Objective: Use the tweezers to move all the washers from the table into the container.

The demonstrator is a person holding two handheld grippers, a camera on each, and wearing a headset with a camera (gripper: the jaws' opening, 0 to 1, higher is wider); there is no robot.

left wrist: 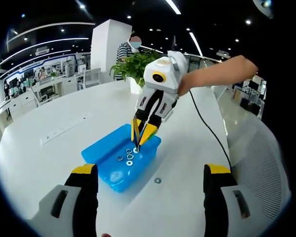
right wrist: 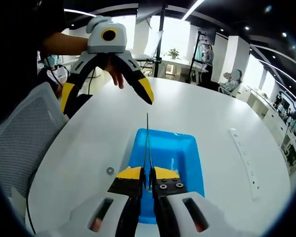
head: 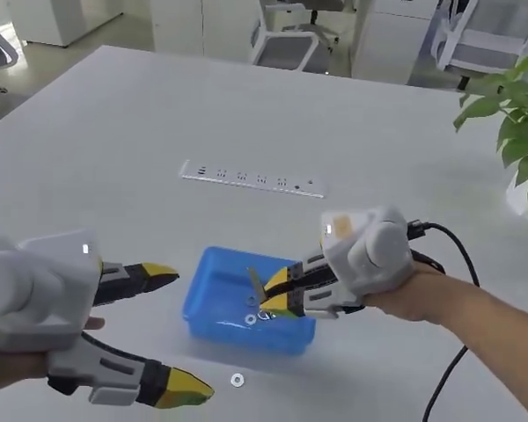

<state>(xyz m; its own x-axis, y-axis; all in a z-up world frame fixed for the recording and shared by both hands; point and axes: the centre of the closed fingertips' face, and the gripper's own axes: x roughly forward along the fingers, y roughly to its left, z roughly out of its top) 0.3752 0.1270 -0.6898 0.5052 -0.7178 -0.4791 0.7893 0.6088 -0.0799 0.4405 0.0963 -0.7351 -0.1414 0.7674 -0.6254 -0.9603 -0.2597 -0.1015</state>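
Head view: your right gripper [head: 271, 295] pinches tweezers [head: 254, 280], container [head: 213, 283] beneath its jaws; left gripper [head: 187, 332] gapes. Slackening could drop tweezers.

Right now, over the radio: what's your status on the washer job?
Left gripper open, hovering. Right gripper shut on tweezers, tips in blue container. Washers inside; one washer on table, beside left jaw.
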